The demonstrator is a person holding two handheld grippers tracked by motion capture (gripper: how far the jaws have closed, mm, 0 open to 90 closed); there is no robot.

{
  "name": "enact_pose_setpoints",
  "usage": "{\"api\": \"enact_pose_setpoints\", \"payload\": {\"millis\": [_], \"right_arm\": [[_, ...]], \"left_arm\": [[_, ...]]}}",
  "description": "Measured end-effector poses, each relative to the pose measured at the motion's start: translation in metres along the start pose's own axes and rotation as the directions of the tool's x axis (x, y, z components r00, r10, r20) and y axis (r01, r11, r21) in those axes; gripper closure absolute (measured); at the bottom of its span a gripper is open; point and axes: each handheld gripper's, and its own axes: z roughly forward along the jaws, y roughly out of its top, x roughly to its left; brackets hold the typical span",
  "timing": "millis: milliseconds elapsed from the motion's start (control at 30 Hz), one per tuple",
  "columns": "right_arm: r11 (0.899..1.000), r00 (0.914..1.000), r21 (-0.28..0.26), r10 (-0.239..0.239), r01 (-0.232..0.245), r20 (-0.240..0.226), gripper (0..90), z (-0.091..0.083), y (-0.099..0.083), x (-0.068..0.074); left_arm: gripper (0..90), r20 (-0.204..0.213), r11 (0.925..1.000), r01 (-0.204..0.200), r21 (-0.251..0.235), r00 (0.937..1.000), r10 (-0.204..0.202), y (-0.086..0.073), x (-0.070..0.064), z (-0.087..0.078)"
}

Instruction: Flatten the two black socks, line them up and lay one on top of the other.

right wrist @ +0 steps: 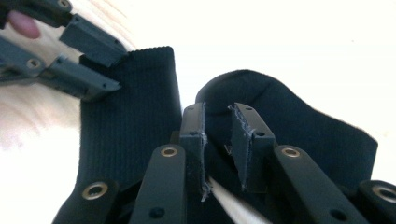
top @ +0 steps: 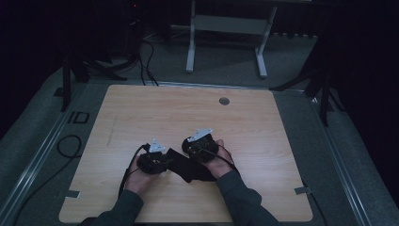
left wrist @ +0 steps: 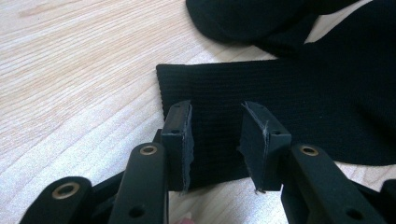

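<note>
Left gripper [left wrist: 215,142] fingers hovering released over cuff | black sock [left wrist: 289,112]: soft, light, limp; pinching ribbed cuff edge | right gripper [right wrist: 218,144] gaping above toe.

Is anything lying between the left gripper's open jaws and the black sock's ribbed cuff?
Nothing visible: the left gripper sits right over the black sock, its cuff edge showing between the parted jaws, with bare table beside it.

Both forearms wear dark grey-green long sleeves [top: 235,193]. The left gripper [left wrist: 215,140] and the right gripper [right wrist: 218,140] are black, each topped by a pale grey three-cornered plate [top: 156,145] and trailing a thin black cable [top: 128,167]. Their fingers [left wrist: 180,140] are flat black blocks with frayed pad edges, carried on black links with brass-ringed holes.
</note>
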Motion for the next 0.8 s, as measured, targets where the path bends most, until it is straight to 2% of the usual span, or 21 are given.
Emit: {"api": "enact_pose_setpoints", "payload": {"millis": [100,333,500,633,800], "right_arm": [[1.000,0.9999,0.012,-0.009,0.008,0.015,75.4,0.007,0.005,0.000],[1.000,0.9995,0.025,-0.015,0.014,0.027,68.9,0.019,0.013,-0.002],[0.999,1.0000,0.033,0.000,0.000,0.003,64.9,0.029,0.015,-0.003],[0.998,1.0000,0.070,-0.004,0.004,0.000,62.3,0.039,0.016,-0.001],[0.995,0.9994,0.095,0.032,-0.033,0.008,60.9,0.046,0.017,-0.003]], "left_arm": [[64.1,0.000,1.0000,0.001,-0.001,1.0000,-0.001,0.000,0.000,0.000],[64.1,0.000,1.0000,0.003,-0.001,1.0000,-0.003,0.000,0.000,0.001],[64.2,0.000,1.0000,0.007,-0.003,1.0000,-0.007,0.000,0.000,0.001],[64.1,0.000,1.0000,0.007,-0.003,1.0000,-0.007,0.000,0.000,0.001],[64.1,0.001,1.0000,0.007,-0.002,1.0000,-0.007,0.000,0.000,0.001]]}}
